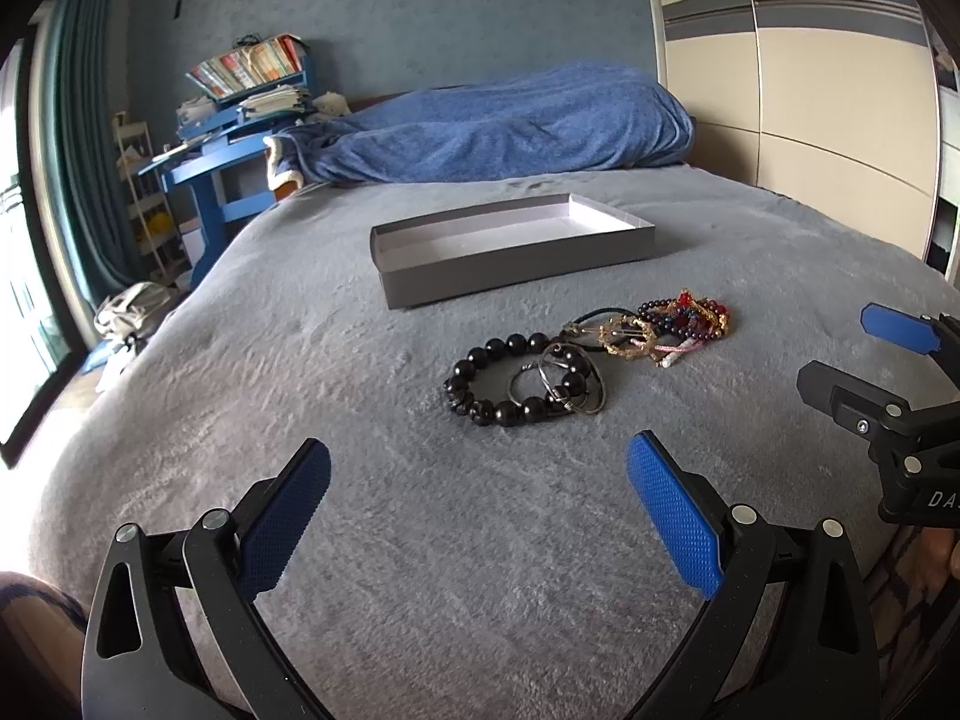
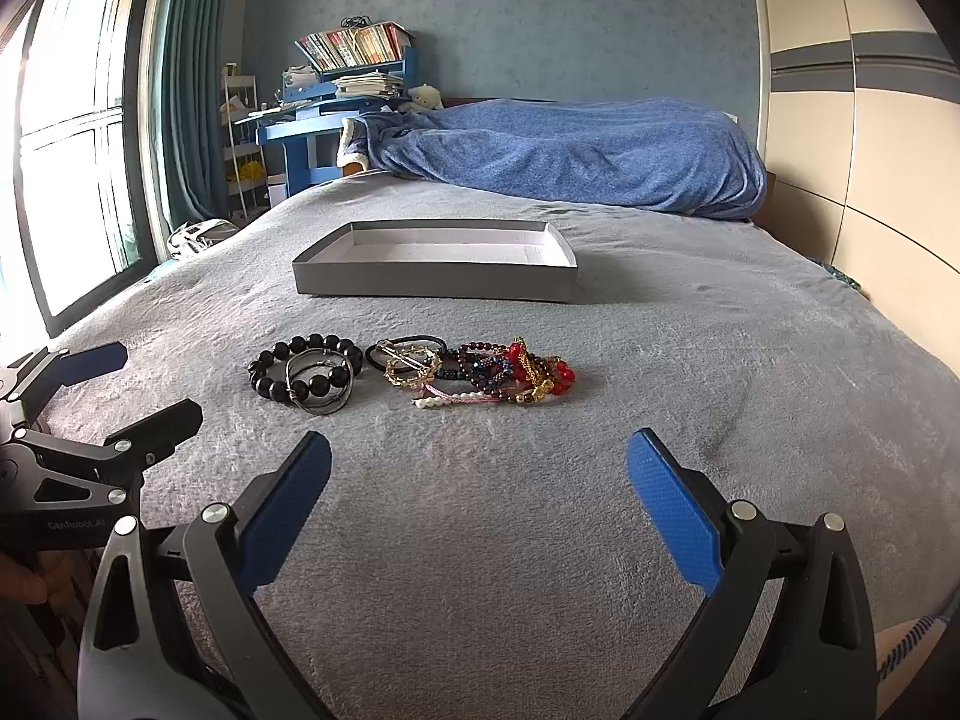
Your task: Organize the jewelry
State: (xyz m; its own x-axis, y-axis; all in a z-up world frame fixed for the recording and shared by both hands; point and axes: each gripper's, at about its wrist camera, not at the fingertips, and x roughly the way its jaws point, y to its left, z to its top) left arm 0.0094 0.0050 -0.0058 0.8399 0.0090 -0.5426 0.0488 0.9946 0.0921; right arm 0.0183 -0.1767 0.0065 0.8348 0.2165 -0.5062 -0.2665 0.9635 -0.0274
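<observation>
Both pairs of tongs hang wide open and empty above the grey bed cover [image 2: 480, 540]: the left tongs [image 1: 478, 483] point at the black bead bracelet [image 1: 510, 381], the right tongs [image 2: 478, 474] at the tangled heap of red, gold and pearl pieces [image 2: 498, 375]. Nothing has been lifted yet, so the step in hand looks like a first pick.

For the left side, the bracelet is the easy start, but thin metal rings [image 1: 564, 384] lie across its near edge; closing on the far beads, away from the rings, should bring it up alone. For the right side, the heap is knotted together with a black hair tie [image 2: 408, 348] and a gold ring piece [image 2: 411, 369], so pinching one strand at the outer edge and lifting slowly is probably safer than biting the middle.

Beyond the jewelry, set apart from it, the shallow grey box [image 2: 435, 282] stands open and empty, its low wall an easy edge to clear. Bare cover lies all round. Farther off lies a blue blanket [image 2: 570, 162].
</observation>
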